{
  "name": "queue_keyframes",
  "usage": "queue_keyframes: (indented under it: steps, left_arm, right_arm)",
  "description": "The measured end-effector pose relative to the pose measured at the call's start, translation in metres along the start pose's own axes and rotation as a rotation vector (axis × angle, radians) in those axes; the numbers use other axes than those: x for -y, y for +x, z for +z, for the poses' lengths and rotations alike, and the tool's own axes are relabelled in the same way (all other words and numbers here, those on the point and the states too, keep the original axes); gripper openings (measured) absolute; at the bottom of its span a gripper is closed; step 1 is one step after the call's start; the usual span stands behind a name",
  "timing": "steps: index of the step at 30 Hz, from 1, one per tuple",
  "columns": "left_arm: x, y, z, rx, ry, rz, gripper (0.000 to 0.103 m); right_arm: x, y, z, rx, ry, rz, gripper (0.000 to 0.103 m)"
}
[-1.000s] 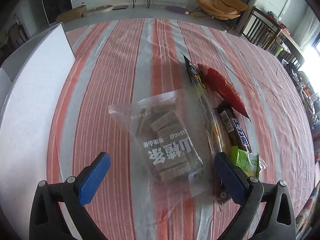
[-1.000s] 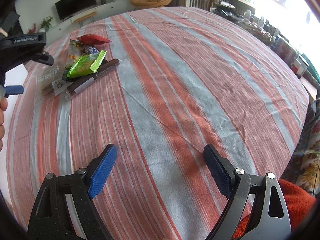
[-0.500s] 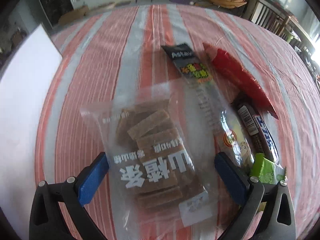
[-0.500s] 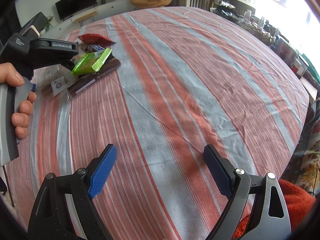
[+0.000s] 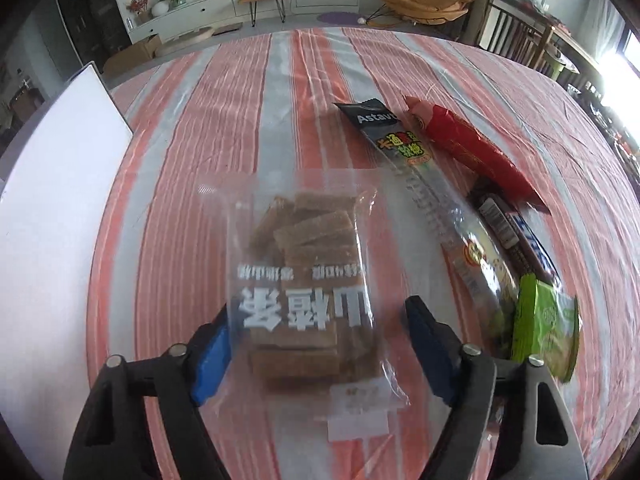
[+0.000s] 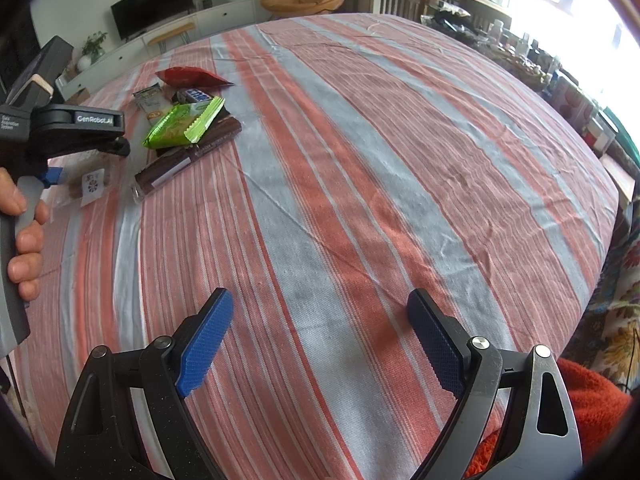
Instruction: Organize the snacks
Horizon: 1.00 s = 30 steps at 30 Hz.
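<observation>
At lower centre of the left view, your left tool (image 5: 316,344) stands spread, straddling the clear bag (image 5: 304,280) on the surface (image 5: 192,160), lined up for a grasp. Your right tool (image 6: 318,344) idles, released, over bare cloth.

Left tongs (image 5: 316,344) wide open, low and angled down, one blue pad (image 5: 210,354) on each side of what lies between them, neither visibly clamping. In the right view a hand (image 6: 22,232) wraps the left grip, fingers curled around it. Right tongs (image 6: 320,340) also wide open, held level, nothing between the pads.
</observation>
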State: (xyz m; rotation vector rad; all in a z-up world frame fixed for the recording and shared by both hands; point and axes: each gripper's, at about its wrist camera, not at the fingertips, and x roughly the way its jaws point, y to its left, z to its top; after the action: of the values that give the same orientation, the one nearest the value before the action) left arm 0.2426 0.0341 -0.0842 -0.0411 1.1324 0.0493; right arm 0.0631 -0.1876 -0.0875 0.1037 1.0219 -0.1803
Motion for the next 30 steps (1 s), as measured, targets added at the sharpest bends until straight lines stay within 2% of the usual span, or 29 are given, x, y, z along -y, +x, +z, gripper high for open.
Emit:
queue_keyframes:
  steps: [2,3,17,20,22,25,30]
  left_arm:
    - [-0.004,-0.006,-0.008,0.022,0.024,0.004,0.067]
    - [-0.007,-0.008,-0.012,0.023,0.027,-0.001,0.065]
    - [-0.013,-0.046,-0.092,0.024,0.119,-0.063,0.066]
    - [-0.012,-0.048,-0.102,0.042,0.128,-0.069,0.075]
    - [-0.009,-0.047,-0.107,0.065,0.133,-0.057,0.088]
    - [-0.013,-0.044,-0.111,0.09,0.083,-0.042,0.102]
    - [-0.016,-0.044,-0.112,0.14,0.09,-0.045,0.103]
  right_arm:
    - [0.0,0.0,0.0,0.0,0.0,0.0,0.091]
    - [0.0,0.0,0.0,0.0,0.0,0.0,0.091]
    - [0.0,0.0,0.0,0.0,0.0,0.001,0.091]
    - [0.0,0.0,0.0,0.0,0.0,0.001,0.091]
    - [0.0,0.0,0.0,0.0,-0.001,0.001,0.091]
    - [0.0,0.0,0.0,-0.001,-0.001,0.002,0.091]
    - [0.0,0.0,-0.001,-0.001,0.0,0.001,0.091]
